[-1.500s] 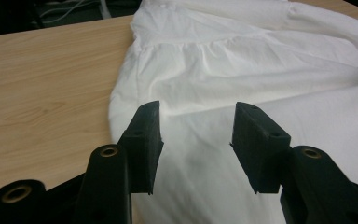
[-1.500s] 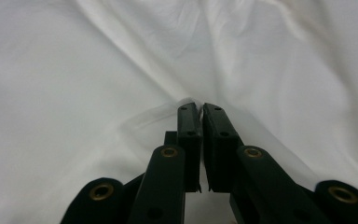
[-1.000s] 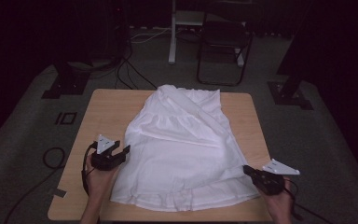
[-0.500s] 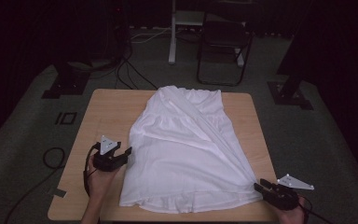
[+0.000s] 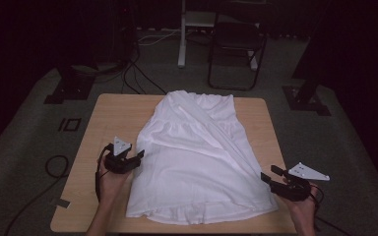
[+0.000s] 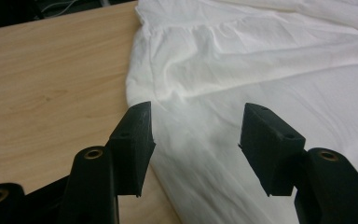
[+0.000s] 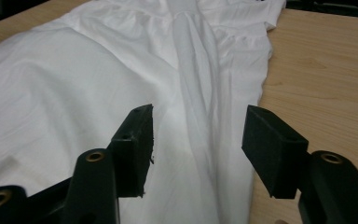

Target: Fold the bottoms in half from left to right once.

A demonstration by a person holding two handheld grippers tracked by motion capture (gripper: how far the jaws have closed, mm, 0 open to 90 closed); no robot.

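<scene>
On the wooden table (image 5: 108, 118), our left gripper (image 5: 133, 158) and right gripper (image 5: 268, 178), jaws just opening and holding nothing, flank the white dress (image 5: 199, 162), whose long axis runs away from us.

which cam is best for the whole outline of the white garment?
The high view: the white garment lies spread on the wooden table with every edge visible. The left gripper view shows just its creased side edge beyond open jaws; the right gripper view shows a diagonal fold and the opposite edge.
</scene>
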